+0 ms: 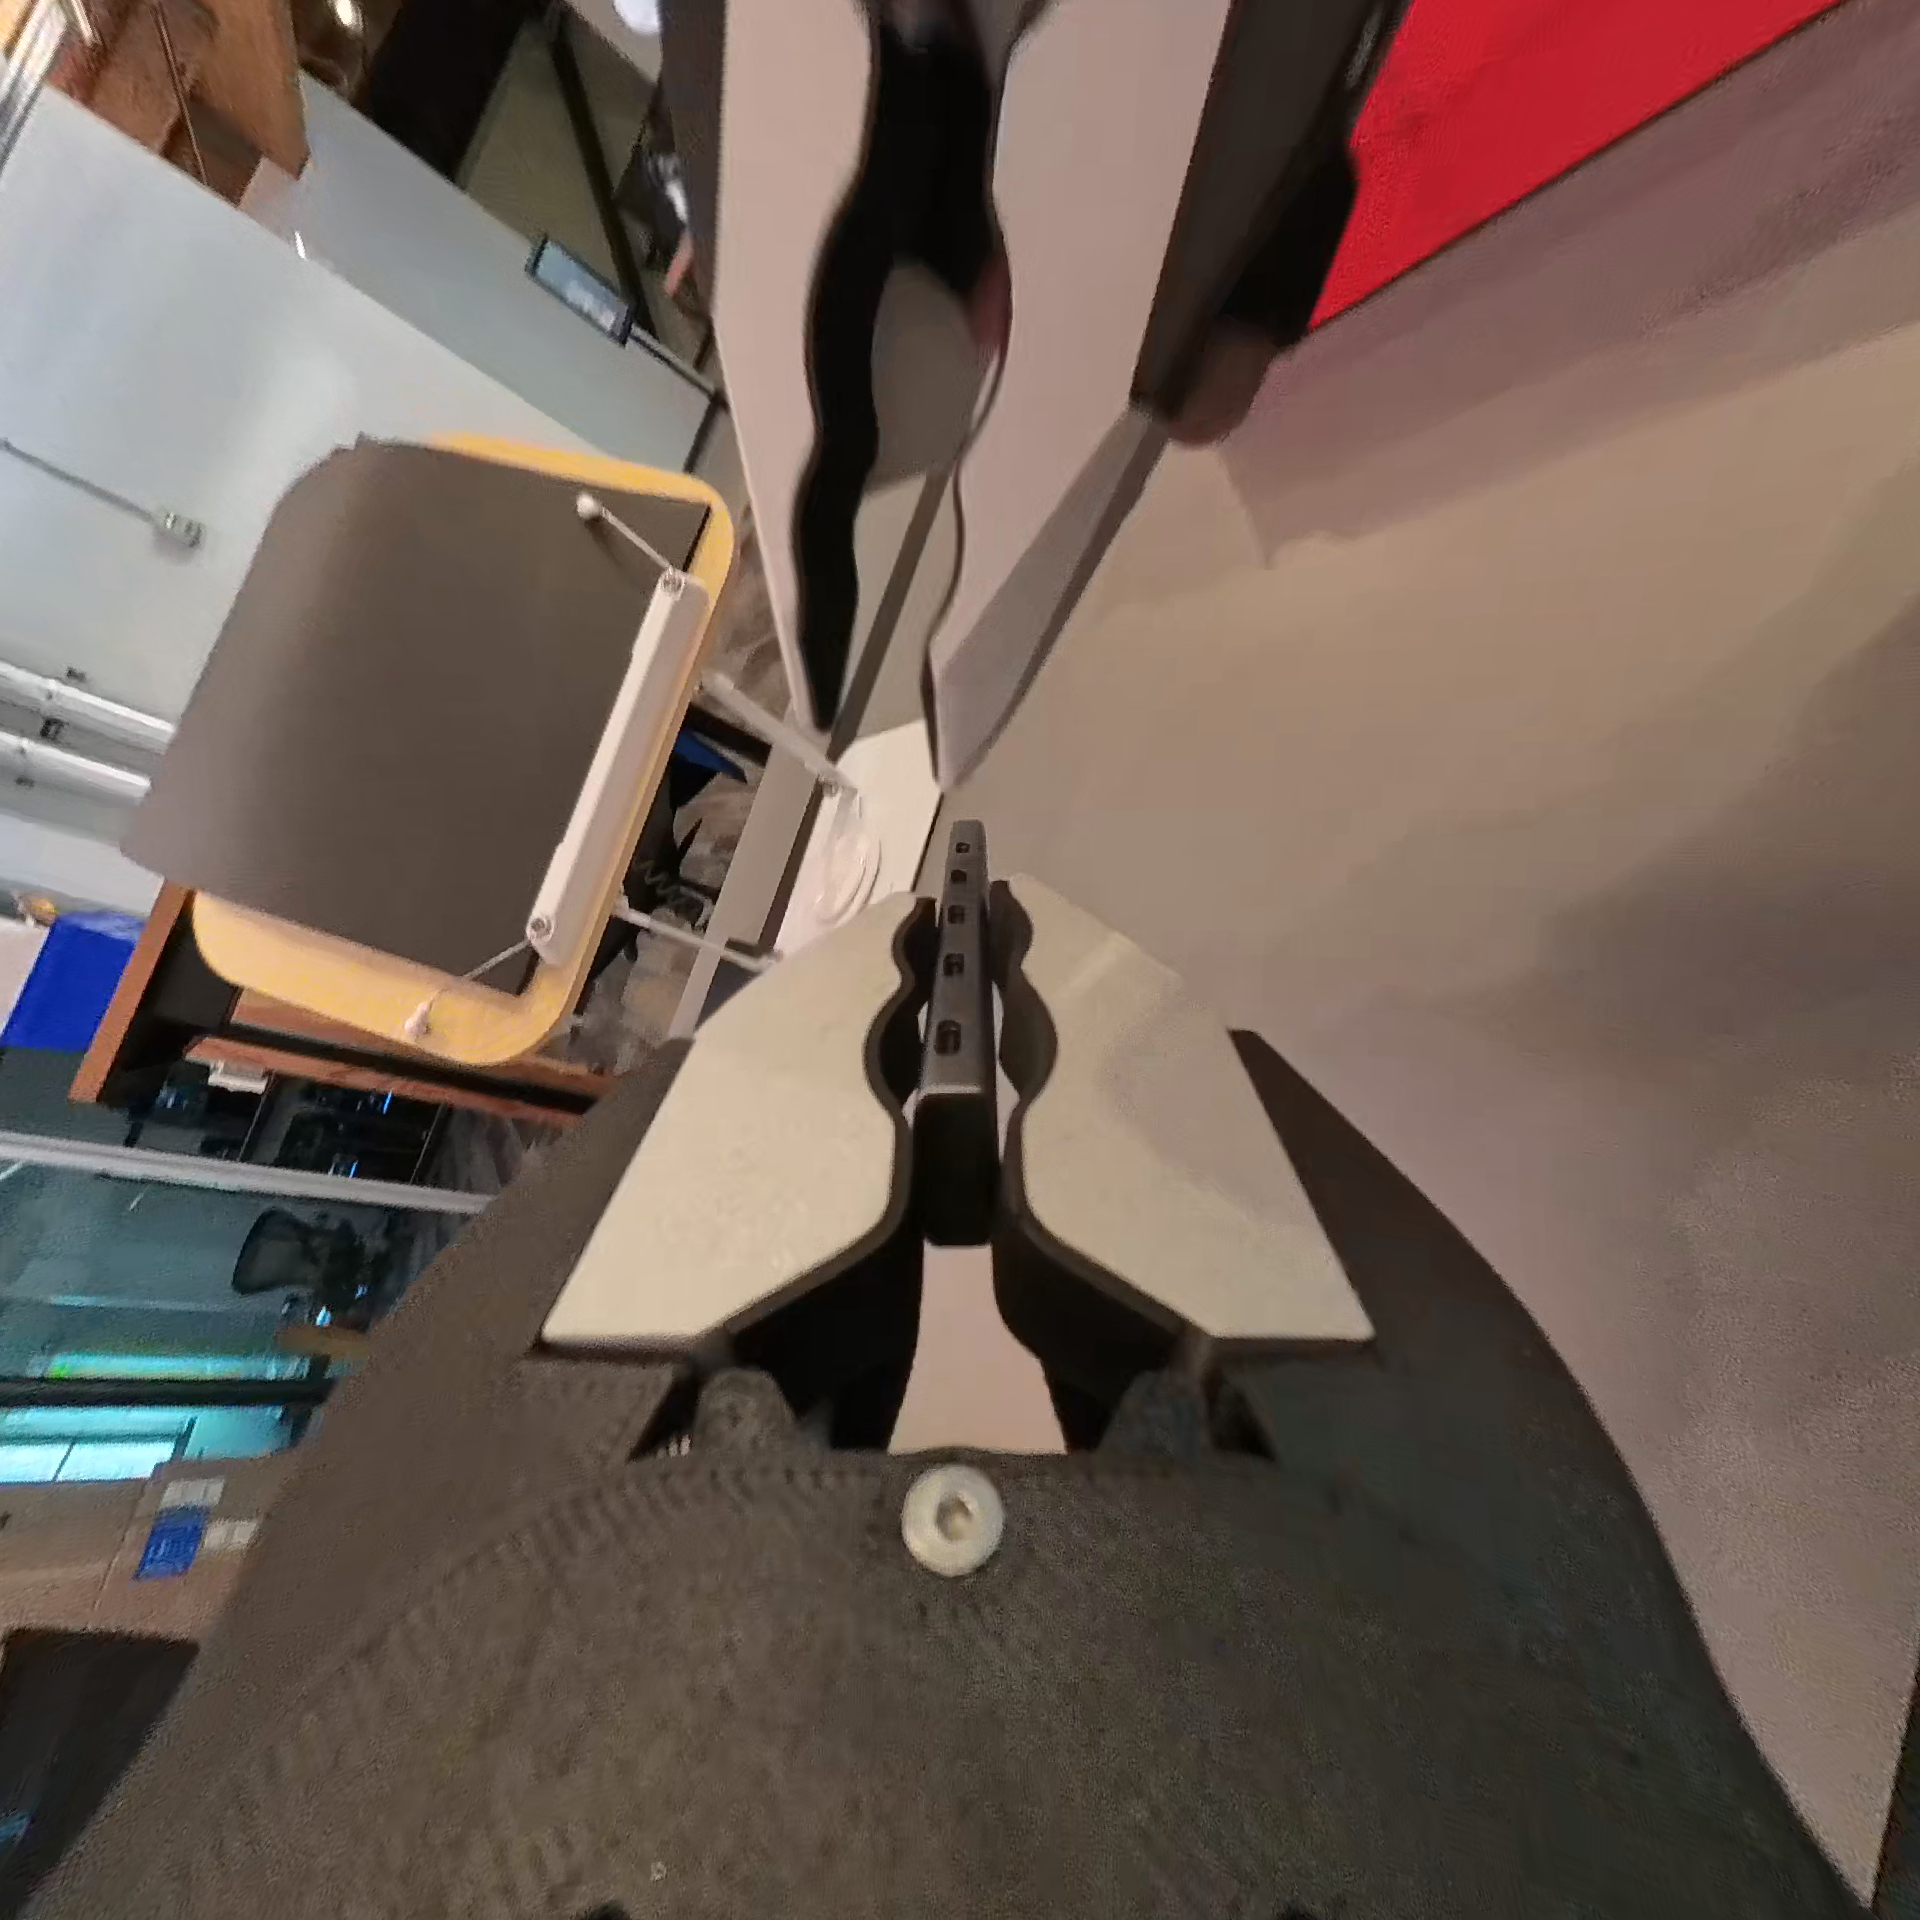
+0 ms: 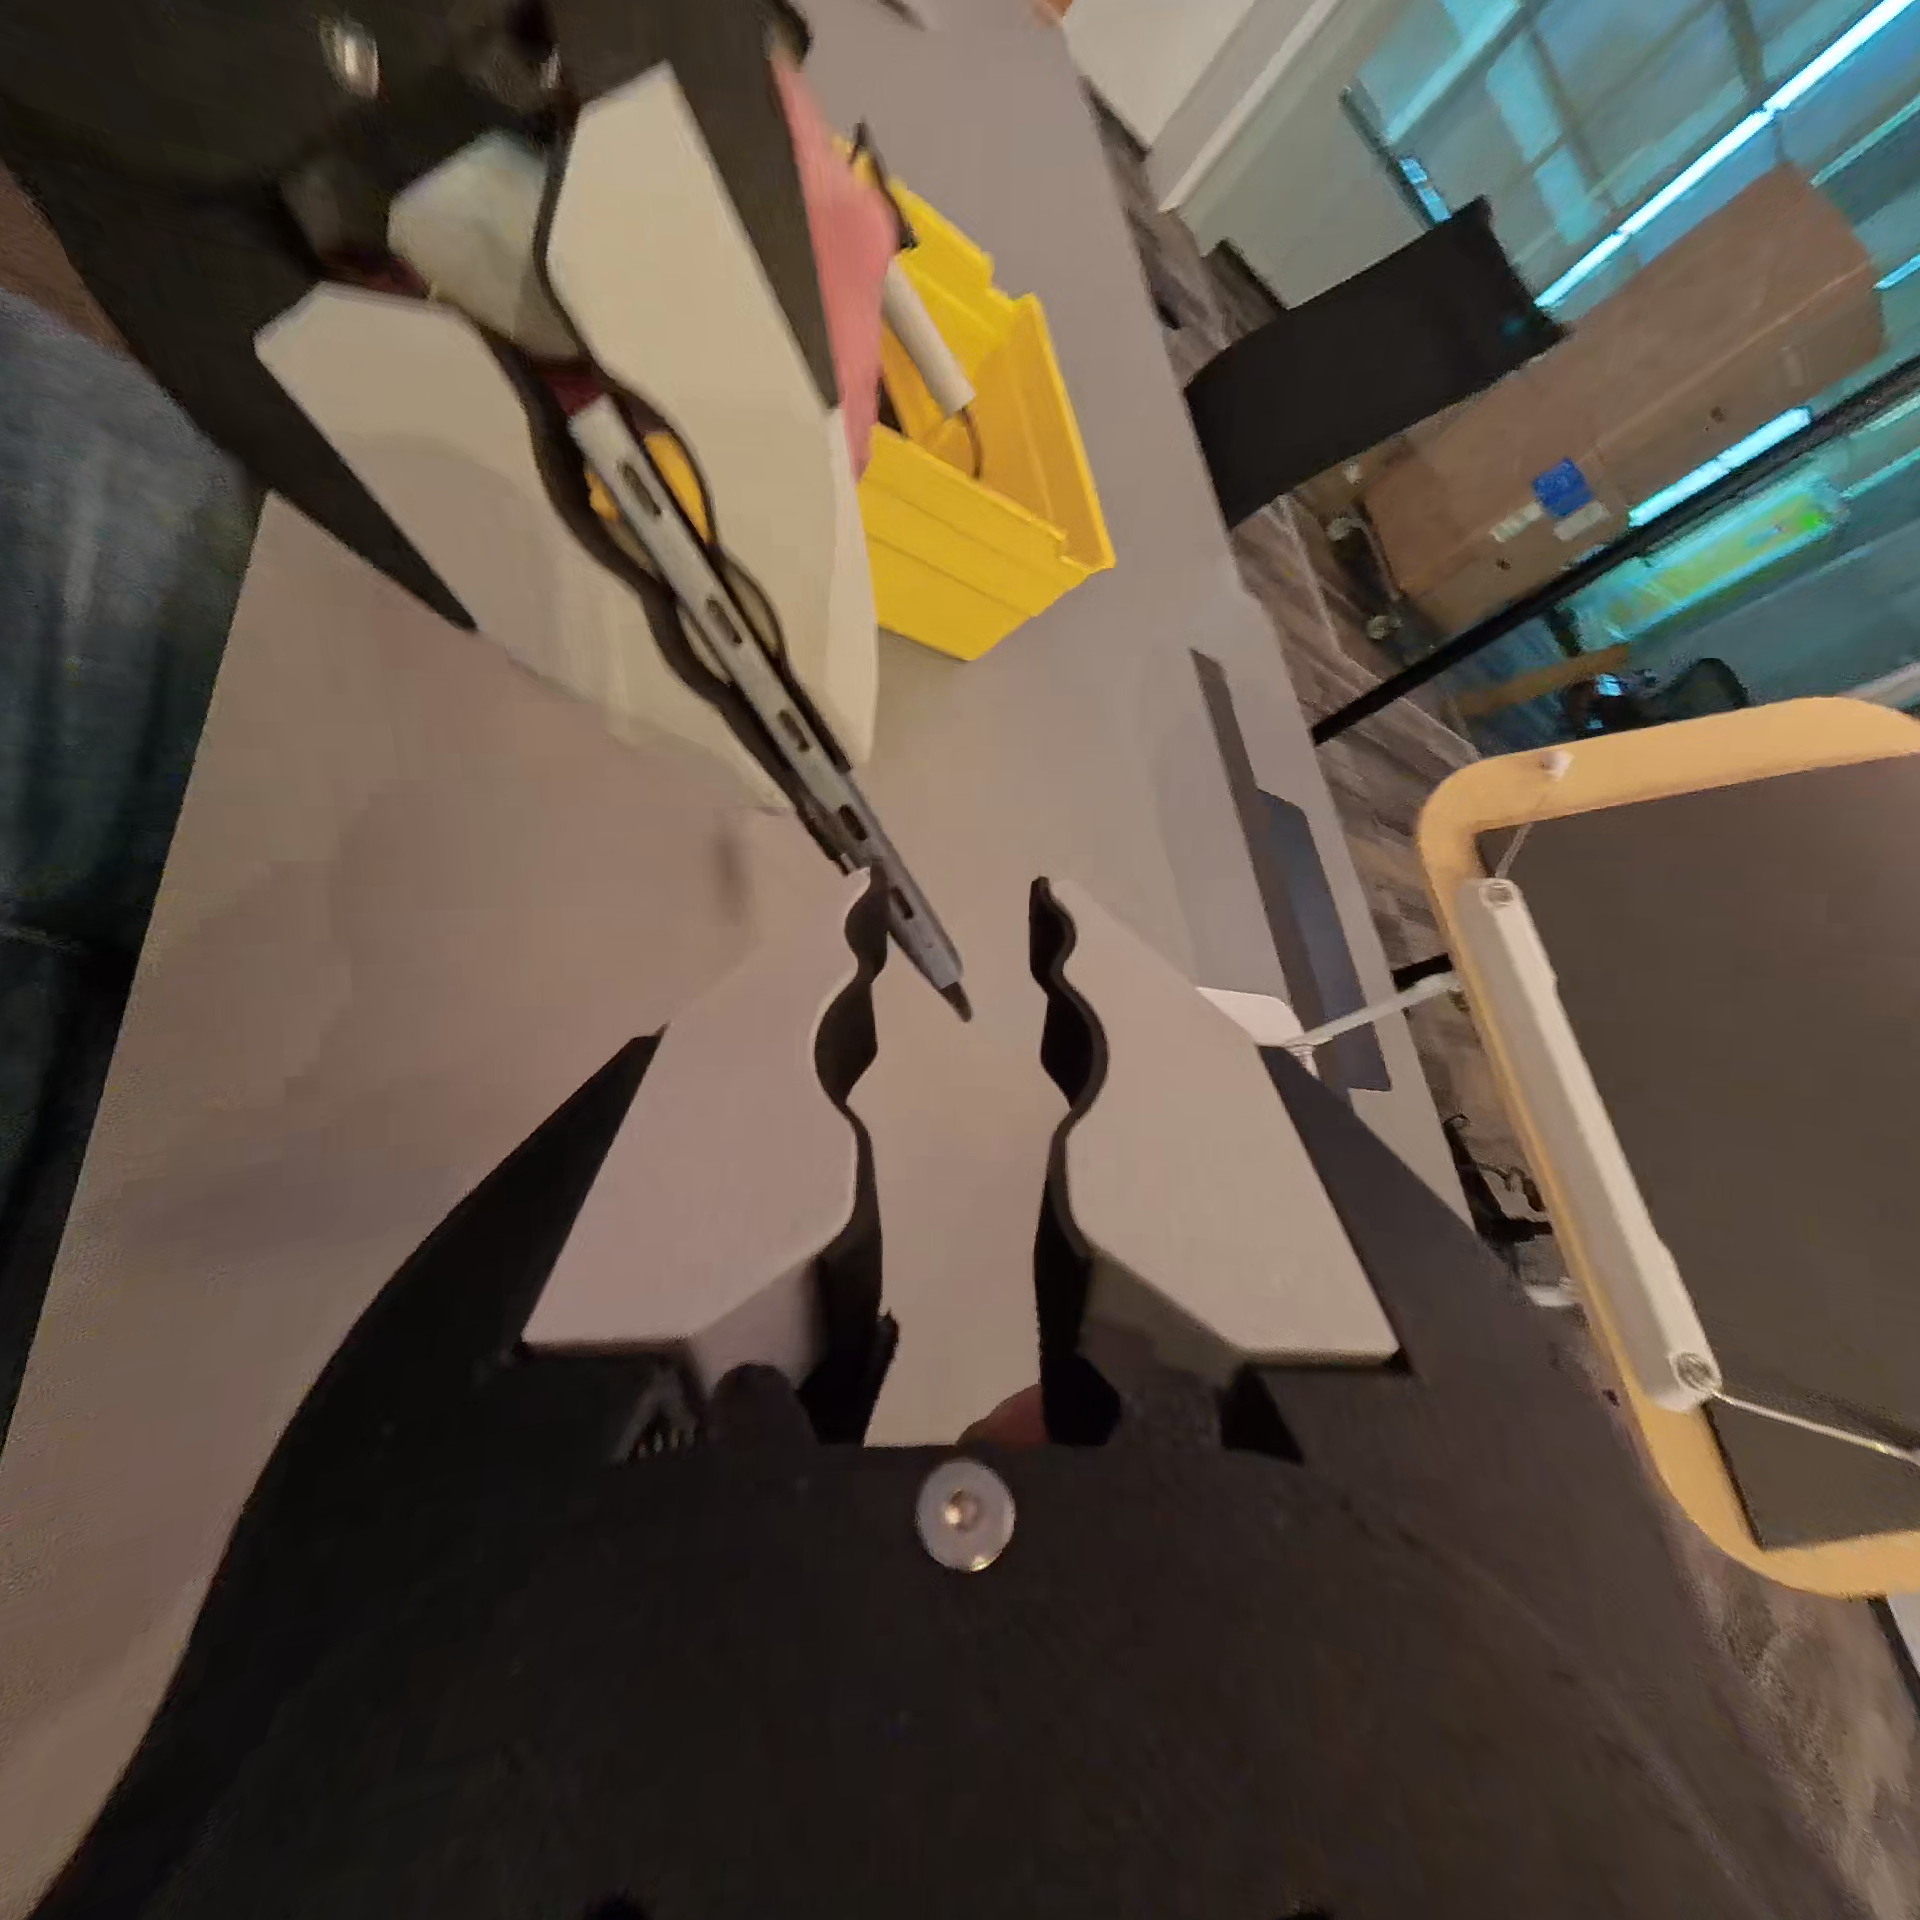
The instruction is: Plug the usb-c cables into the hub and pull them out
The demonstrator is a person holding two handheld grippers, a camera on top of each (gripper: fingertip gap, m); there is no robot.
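Observation:
My left gripper [image 1: 961, 896] is shut on a slim dark hub [image 1: 958, 1039] with a row of several ports along its edge, held off the table. In the right wrist view this gripper [image 2: 831, 831] comes in from the upper left, and the hub [image 2: 727, 636] sticks out past its fingers. The hub's free end lies between the fingers of my right gripper [image 2: 951, 899], nearer the left finger. The right gripper is open and empty; it also shows at the top of the left wrist view [image 1: 883, 743]. A cable with a pale plug [image 2: 928, 341] lies in a yellow bin [image 2: 997, 540].
The grey table [image 2: 395, 935] runs under both grippers. A chair with a wooden rim and dark seat [image 2: 1725, 1143] stands past the table's edge and also shows in the left wrist view [image 1: 416, 727]. A red panel [image 1: 1579, 125] is behind the right gripper.

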